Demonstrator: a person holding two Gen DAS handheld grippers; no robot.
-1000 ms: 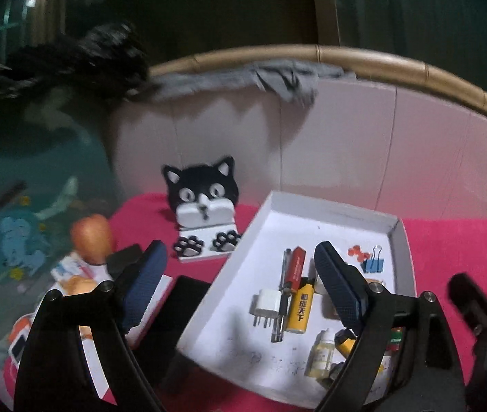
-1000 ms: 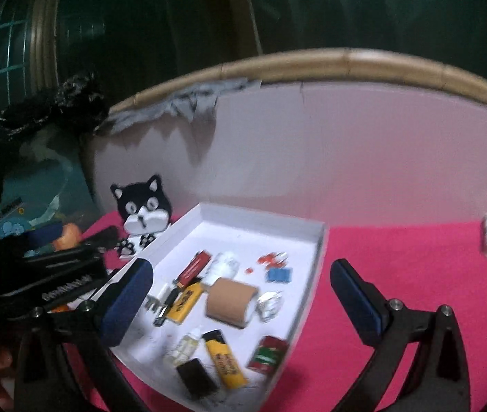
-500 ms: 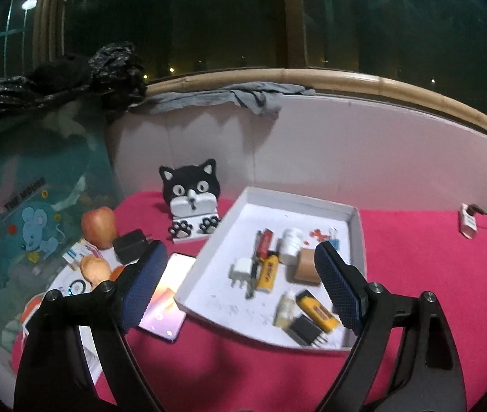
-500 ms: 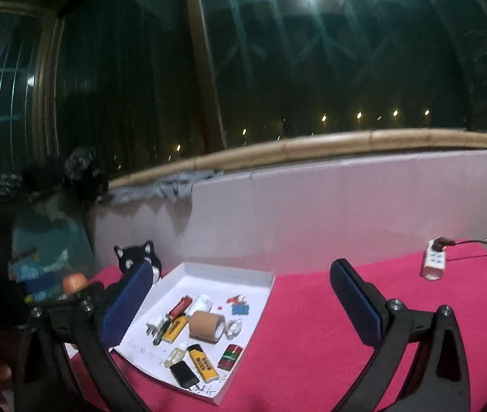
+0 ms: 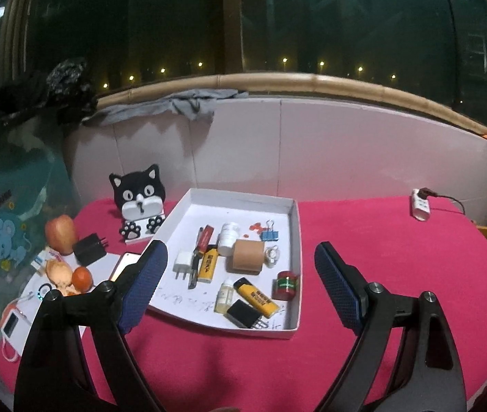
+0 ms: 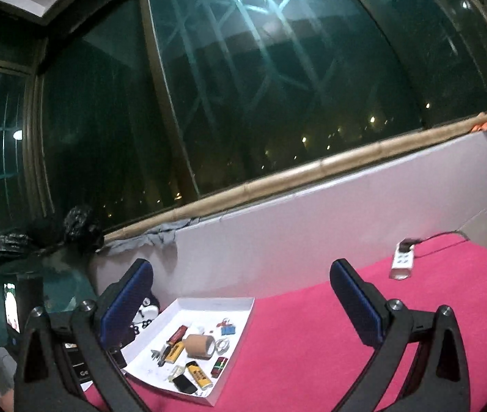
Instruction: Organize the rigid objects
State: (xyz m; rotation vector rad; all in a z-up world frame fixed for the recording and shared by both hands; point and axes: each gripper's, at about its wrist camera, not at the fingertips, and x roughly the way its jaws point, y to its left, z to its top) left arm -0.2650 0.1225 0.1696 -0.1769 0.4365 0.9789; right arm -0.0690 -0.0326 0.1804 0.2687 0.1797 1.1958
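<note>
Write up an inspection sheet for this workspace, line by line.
Surface: pink cloth over the table.
Job's things: white tray holding tape roll, yellow lighter, white plug, blue binder clip, red jar, white bottle.
Clutter: cat phone stand, apple, black charger, phone left of the tray.
Grippers: left tool open, empty; right tool open, empty.
Cables: power strip with a plugged cord at far right.
Surroundings: white wall, dark windows, grey cloth on the ledge.
</note>
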